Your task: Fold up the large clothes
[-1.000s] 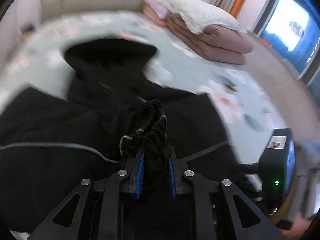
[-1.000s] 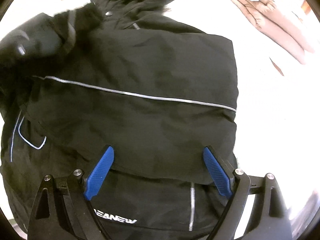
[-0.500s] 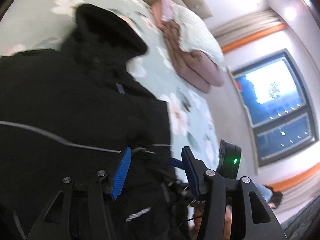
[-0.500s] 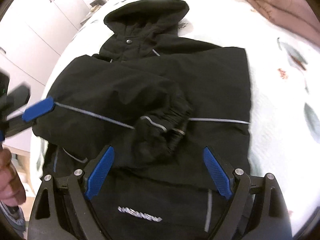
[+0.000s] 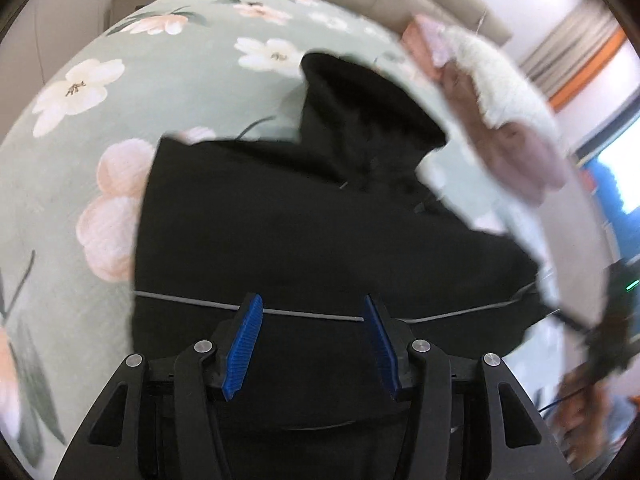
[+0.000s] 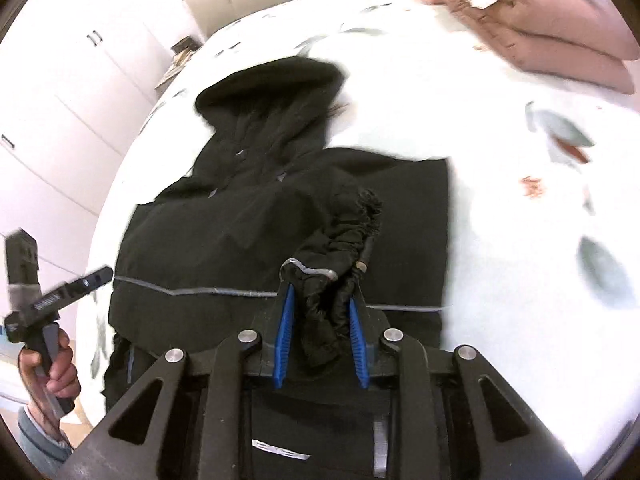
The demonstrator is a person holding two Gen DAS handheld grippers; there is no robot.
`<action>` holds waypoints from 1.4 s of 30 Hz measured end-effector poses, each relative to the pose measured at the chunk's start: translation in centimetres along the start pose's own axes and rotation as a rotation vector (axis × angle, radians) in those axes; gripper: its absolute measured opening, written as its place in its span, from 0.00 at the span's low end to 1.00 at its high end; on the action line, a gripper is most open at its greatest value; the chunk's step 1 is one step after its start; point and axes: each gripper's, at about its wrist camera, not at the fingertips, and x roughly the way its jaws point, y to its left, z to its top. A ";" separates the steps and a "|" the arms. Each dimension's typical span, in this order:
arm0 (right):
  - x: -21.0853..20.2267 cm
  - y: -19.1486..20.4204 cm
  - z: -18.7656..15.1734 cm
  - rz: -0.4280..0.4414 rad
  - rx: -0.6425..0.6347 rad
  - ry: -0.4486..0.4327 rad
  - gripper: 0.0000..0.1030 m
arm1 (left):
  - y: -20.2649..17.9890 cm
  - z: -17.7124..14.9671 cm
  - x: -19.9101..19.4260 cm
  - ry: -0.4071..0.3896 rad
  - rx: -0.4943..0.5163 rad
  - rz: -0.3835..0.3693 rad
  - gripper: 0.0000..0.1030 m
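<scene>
We have the black hooded jacket (image 6: 280, 216) spread on the floral bed sheet (image 5: 120, 80), its hood (image 6: 272, 92) lying at the far end, beyond the jaws in both views. Our right gripper (image 6: 320, 320) is closing its jaws on the elastic sleeve cuff (image 6: 344, 264), and the gathered fabric is already bunched between the blue pads (image 6: 285, 332). Our left gripper (image 5: 312, 344) hangs over the jacket body with its jaws released and nothing between them; the grey reflective stripe (image 5: 312, 314) runs across just past their tips. To fold this sleeve well, we judge that we should lift the cuff only enough to clear the body, carry it across so the sleeve lies flat inside the jacket's outline, and keep the stripe straight as a guide. The padded fabric looks slippery, so a firm bite on the elastic matters. The empty left jaws could press the body down so it does not drag along. The folded pink blanket (image 6: 560, 24) lies well beyond, clear of the work.
</scene>
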 end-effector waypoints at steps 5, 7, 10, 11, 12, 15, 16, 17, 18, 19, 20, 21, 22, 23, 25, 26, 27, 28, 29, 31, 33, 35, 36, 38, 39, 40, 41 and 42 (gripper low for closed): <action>6.4 -2.0 -2.5 -0.100 0.005 0.120 0.29 | 1.2 -1.6 4.1 0.065 0.035 0.123 0.52; 8.3 -2.7 -3.5 -0.112 0.021 0.134 0.31 | 0.8 -2.2 5.2 0.055 0.088 0.162 0.52; 8.6 -3.2 -3.6 -0.106 0.061 0.124 0.30 | -0.2 -2.0 5.7 0.067 0.143 0.207 0.54; 8.5 -3.3 -3.5 -0.105 0.063 0.129 0.30 | -0.2 -1.8 5.5 0.073 0.147 0.207 0.54; 8.3 -3.2 -3.3 -0.107 0.058 0.142 0.31 | -0.1 -1.7 5.2 0.074 0.145 0.202 0.54; 5.9 -2.8 -2.2 -0.125 0.039 0.146 0.43 | 0.0 -1.0 3.2 0.059 0.118 0.182 0.54; 4.7 -2.6 -1.7 -0.139 0.024 0.110 0.52 | -0.1 -0.7 2.3 0.039 0.118 0.179 0.54; 3.3 -2.1 -1.2 -0.150 0.009 0.067 0.56 | -0.2 -0.2 1.3 0.007 0.120 0.178 0.54; 2.1 -1.5 -0.8 -0.149 -0.003 0.026 0.65 | -0.4 0.4 0.3 -0.021 0.120 0.176 0.54; 0.9 -0.9 -0.1 -0.135 -0.015 -0.028 0.69 | -0.6 0.8 -0.4 -0.038 0.116 0.171 0.54; 0.5 -0.4 0.3 -0.126 -0.022 -0.051 0.70 | -0.7 1.4 -0.9 -0.058 0.108 0.159 0.54; 0.8 0.3 0.8 -0.118 -0.033 -0.050 0.70 | -0.6 2.2 -1.1 -0.075 0.094 0.144 0.54; 1.5 0.7 1.0 -0.114 -0.044 -0.036 0.70 | -0.5 2.7 -1.0 -0.079 0.088 0.143 0.54; 2.8 1.2 1.2 -0.118 -0.067 -0.012 0.70 | -0.3 3.2 -0.5 -0.076 0.082 0.150 0.54; 5.2 1.7 0.9 -0.159 -0.097 0.030 0.70 | -0.1 3.9 1.7 -0.050 0.069 0.171 0.54; 6.7 1.5 0.5 -0.192 -0.105 0.067 0.70 | 0.3 3.8 2.3 -0.042 0.067 0.180 0.54; 8.0 1.1 0.0 -0.231 -0.106 0.100 0.68 | 0.7 3.8 3.5 -0.020 0.063 0.201 0.54; 8.8 0.7 -0.4 -0.265 -0.109 0.125 0.67 | 1.2 3.5 4.8 0.009 0.066 0.222 0.54; 9.6 0.4 -0.8 -0.310 -0.116 0.147 0.67 | 1.3 3.2 5.7 0.029 0.077 0.233 0.53; 9.9 -0.8 -1.0 -0.297 -0.064 0.183 0.77 | 0.6 2.5 6.8 0.047 0.170 0.304 0.54; 9.5 -2.2 -0.4 -0.229 0.013 0.217 0.78 | -0.7 2.8 6.8 0.065 0.229 0.352 0.54; 7.8 -3.1 0.8 -0.149 0.065 0.214 0.72 | -1.7 3.8 5.1 0.049 0.247 0.284 0.53; 6.4 -3.1 1.9 -0.111 0.080 0.194 0.71 | -2.1 4.3 4.1 0.023 0.249 0.249 0.53; 4.1 -2.7 4.0 -0.083 0.069 0.136 0.71 | -3.2 6.7 1.4 -0.054 0.260 0.191 0.54; 3.1 -2.3 5.7 -0.079 0.052 0.096 0.71 | -3.6 8.3 0.5 -0.089 0.263 0.176 0.54; 2.8 -2.0 6.9 -0.078 0.041 0.074 0.71 | -4.0 9.5 0.2 -0.108 0.263 0.166 0.54; 2.5 -1.5 8.9 -0.072 0.024 0.039 0.71 | -4.2 11.3 0.0 -0.124 0.261 0.149 0.54; 2.7 -1.1 10.8 -0.060 0.011 0.008 0.71 | -4.4 13.2 0.1 -0.141 0.255 0.138 0.54</action>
